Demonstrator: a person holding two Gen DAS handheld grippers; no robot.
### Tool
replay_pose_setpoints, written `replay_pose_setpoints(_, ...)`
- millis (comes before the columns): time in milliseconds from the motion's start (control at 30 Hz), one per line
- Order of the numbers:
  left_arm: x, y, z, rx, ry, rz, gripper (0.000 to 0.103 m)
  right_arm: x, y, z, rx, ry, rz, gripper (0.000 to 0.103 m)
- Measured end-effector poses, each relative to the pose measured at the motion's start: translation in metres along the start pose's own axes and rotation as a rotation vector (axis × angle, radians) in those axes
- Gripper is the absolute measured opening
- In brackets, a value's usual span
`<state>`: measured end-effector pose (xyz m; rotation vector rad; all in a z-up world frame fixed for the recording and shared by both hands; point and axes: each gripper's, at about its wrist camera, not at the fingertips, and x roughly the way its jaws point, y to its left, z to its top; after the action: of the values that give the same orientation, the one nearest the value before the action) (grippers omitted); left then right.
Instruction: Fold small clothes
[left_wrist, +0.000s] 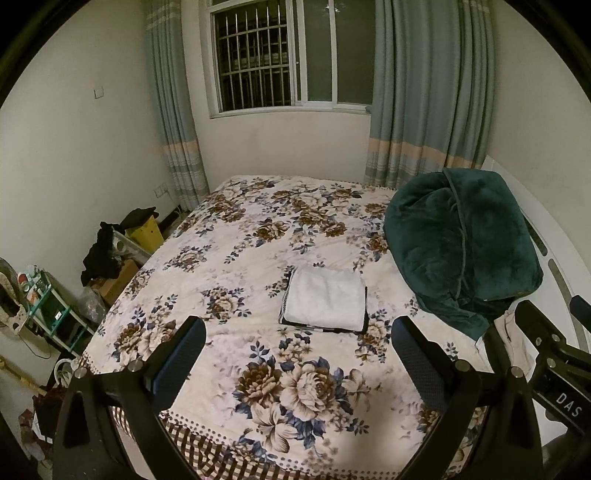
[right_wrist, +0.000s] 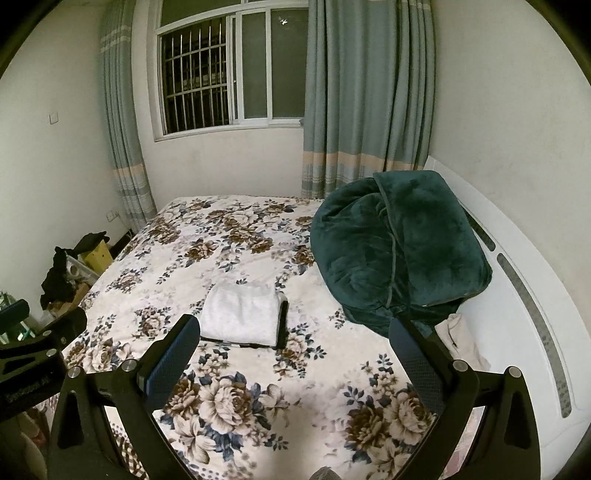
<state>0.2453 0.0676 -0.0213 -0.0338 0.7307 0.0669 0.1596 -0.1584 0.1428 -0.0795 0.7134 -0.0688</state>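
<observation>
A folded white garment (left_wrist: 325, 297) lies on top of a small stack of folded dark clothes in the middle of the floral bedspread (left_wrist: 258, 236); it also shows in the right wrist view (right_wrist: 242, 314). A beige garment (right_wrist: 460, 341) lies crumpled by the bed's right side, below the green blanket. My left gripper (left_wrist: 297, 338) is open and empty, held above the near part of the bed, short of the stack. My right gripper (right_wrist: 293, 338) is open and empty, just right of the left one, also short of the stack.
A bulky dark green blanket (left_wrist: 461, 243) is heaped at the bed's right side against the white headboard (right_wrist: 524, 280). Boxes, dark clothes and a small shelf (left_wrist: 48, 306) crowd the floor left of the bed. A window and curtains (left_wrist: 424, 92) are behind.
</observation>
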Motion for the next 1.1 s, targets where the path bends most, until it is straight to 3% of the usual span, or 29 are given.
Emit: replay_pose_setpoints(1100, -0.009, 0.012, -0.002, -0.004, -0.014, 0.008, 0.103, 0.000, 0.003, 0.001, 0.002, -0.007, 0.006, 0.103)
